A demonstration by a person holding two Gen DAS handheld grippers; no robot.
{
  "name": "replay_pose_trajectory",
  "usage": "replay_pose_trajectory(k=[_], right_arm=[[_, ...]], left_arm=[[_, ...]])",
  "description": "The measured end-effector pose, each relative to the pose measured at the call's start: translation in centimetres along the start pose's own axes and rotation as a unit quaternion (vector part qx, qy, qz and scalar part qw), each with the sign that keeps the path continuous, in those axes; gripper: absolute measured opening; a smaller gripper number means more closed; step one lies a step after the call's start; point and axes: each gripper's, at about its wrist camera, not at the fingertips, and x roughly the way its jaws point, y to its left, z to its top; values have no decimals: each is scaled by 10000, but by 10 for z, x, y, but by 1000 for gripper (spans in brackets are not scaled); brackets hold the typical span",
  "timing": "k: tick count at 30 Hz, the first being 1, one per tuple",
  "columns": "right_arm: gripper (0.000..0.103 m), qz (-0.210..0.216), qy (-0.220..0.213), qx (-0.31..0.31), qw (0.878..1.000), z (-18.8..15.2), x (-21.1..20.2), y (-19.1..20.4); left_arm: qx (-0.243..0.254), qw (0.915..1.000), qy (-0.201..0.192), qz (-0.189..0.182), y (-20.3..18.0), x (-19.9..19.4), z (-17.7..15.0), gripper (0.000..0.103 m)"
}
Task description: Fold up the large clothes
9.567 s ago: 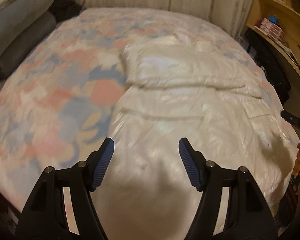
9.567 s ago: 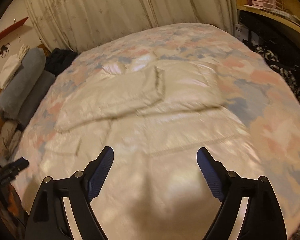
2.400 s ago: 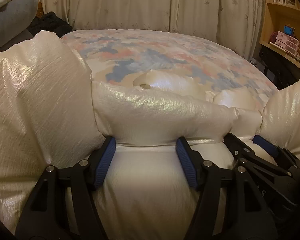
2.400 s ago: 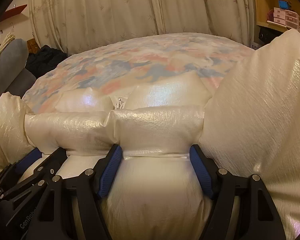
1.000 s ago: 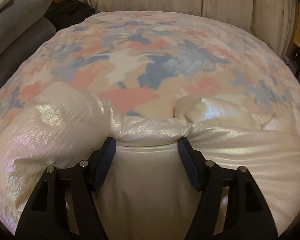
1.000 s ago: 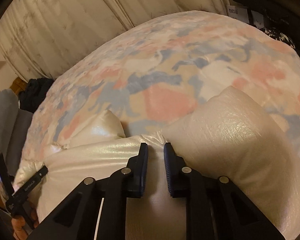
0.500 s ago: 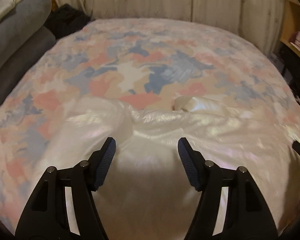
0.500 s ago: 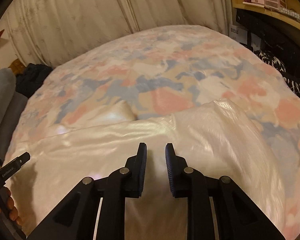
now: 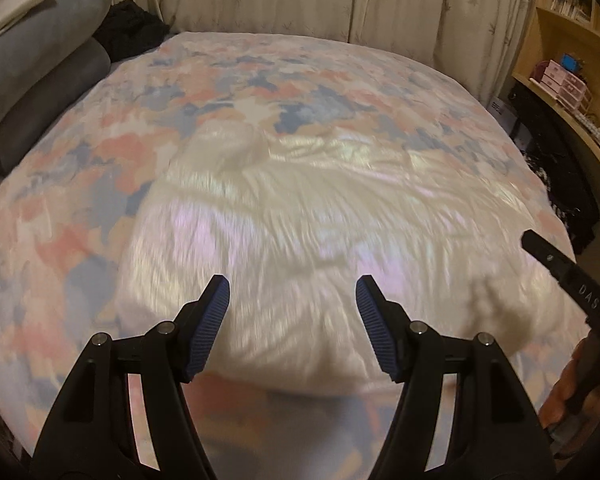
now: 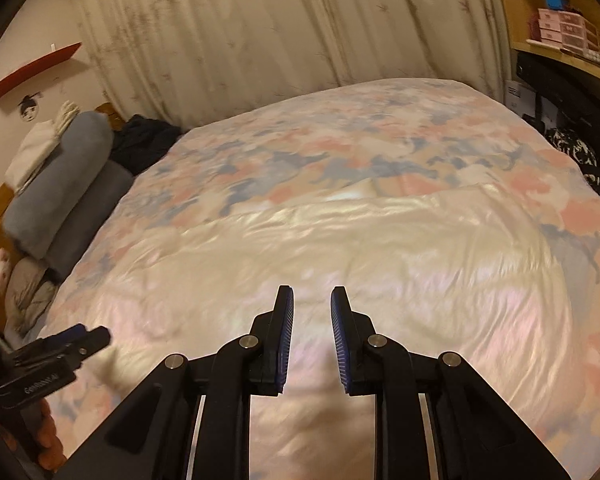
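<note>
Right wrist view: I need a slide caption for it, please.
Right gripper hovers empty, jaws narrowly apart, above the shiny cream puffer coat lying folded on the floral bedspread.

Shiny cream-white puffy garment [image 9: 320, 240], prob. a padded coat, lies folded into 1 wide bundle across the flowered bedcover [image 9: 260, 80]. Fills centre to lower right of left-wrist frame, centre of right-wrist frame [image 10: 340, 248]. Surface crinkled, motion-blurred.
</note>
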Motion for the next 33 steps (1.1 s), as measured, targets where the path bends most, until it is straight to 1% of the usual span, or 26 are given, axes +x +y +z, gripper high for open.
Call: replay_pose_trajectory(k=[3,5,7,9,10,12,13,15,17,18,19,20,21,22,25,28,30,33], right_arm=[[19,154,-1,-24,9999,-25,-20,18],[19,245,10,-33,9997,-41,-30,28],[19,260,23,-75,9996,-55,-36,35],[19,275,70,-91,9996,-69,-39,41],[19,283,101,-96,9995,-74,-37,40],[19,290,195,-96,9993,-85,-31,42],[19,292,230,-98,9993,-89,-28,41],[19,290,318,-110,9990,-99,-21,42],[19,296,385,-95,9988,-103,-13,39],[19,304,411,-89,9987,-104,-8,38],[19,323,434,-78,9985,-106,-4,38],[19,355,450,-66,9983,-108,-1,38],[19,386,469,-57,9981,-109,3,38],[19,407,489,-47,9980,-106,9,37],[19,529,522,-21,9972,-100,23,35],[19,580,510,-43,9970,-89,37,37],[19,559,463,-75,9973,-78,44,39],[19,439,276,-173,9985,-53,58,48]], left_arm=[[-16,10000,17,-68,1,-11,-20,63],[-26,9998,118,-170,1,-13,-31,63],[-53,9992,292,-261,4,-6,-42,63],[-220,9978,470,-414,12,8,-50,63],[-382,9959,568,-585,18,14,-58,63],[-797,9882,779,-1049,32,31,-70,64],[-1055,9821,866,-1298,40,40,-77,64],[-1670,9670,1022,-1628,59,59,-90,64],[-2191,9524,1082,-1821,75,75,-100,64],[-2415,9452,1042,-1933,82,82,-104,64],[-2562,9405,957,-2016,87,87,-106,65],[-2622,9384,893,-2065,89,88,-106,66],[-2667,9368,798,-2119,90,90,-104,70],[-2674,9367,716,-2142,90,92,-100,73],[-2657,9389,510,-2129,91,99,-90,73],[-2843,9334,354,-2162,98,110,-75,74],[-2891,9333,244,-2118,101,116,-67,74],[-2906,9340,104,-2076,105,121,-58,74]])
